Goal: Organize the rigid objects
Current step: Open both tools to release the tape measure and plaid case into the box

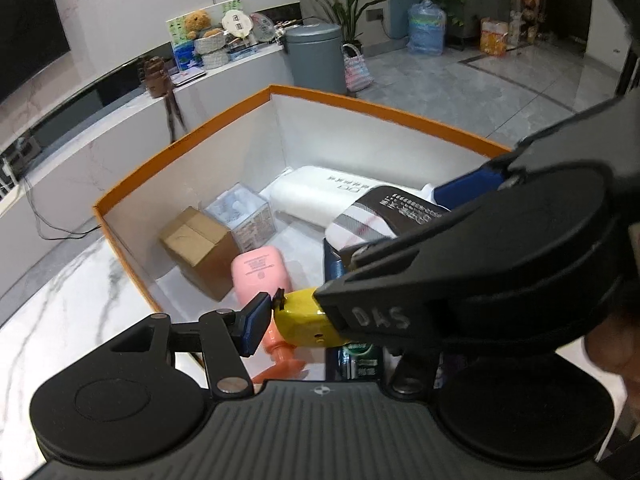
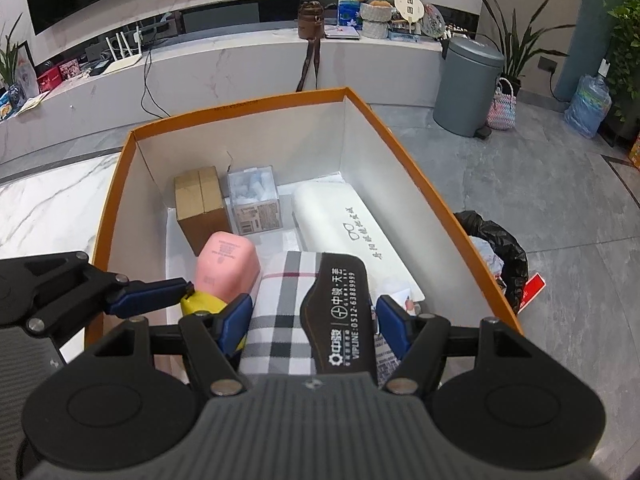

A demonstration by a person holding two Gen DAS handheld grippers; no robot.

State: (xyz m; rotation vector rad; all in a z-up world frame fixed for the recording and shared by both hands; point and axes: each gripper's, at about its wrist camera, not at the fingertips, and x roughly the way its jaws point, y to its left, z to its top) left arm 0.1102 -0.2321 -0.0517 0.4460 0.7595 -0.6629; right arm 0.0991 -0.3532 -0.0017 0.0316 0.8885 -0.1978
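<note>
Both claws dip into the orange box (image 2: 404, 136). The right claw (image 2: 316, 320) clamps the plaid case (image 2: 288, 320) between its pads. Just left of it, the left claw (image 2: 204, 300) pinches the yellow object (image 1: 304, 316); pink bottle (image 2: 228, 268) just beyond.

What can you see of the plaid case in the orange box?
The plaid case is a long rounded case in white, grey and black check with one red stripe, and a black flap printed in white characters and digits. It looks fabric-covered. It lies lengthwise at the near end of the orange box, between the right gripper fingers; pad contact is unclear.
</note>
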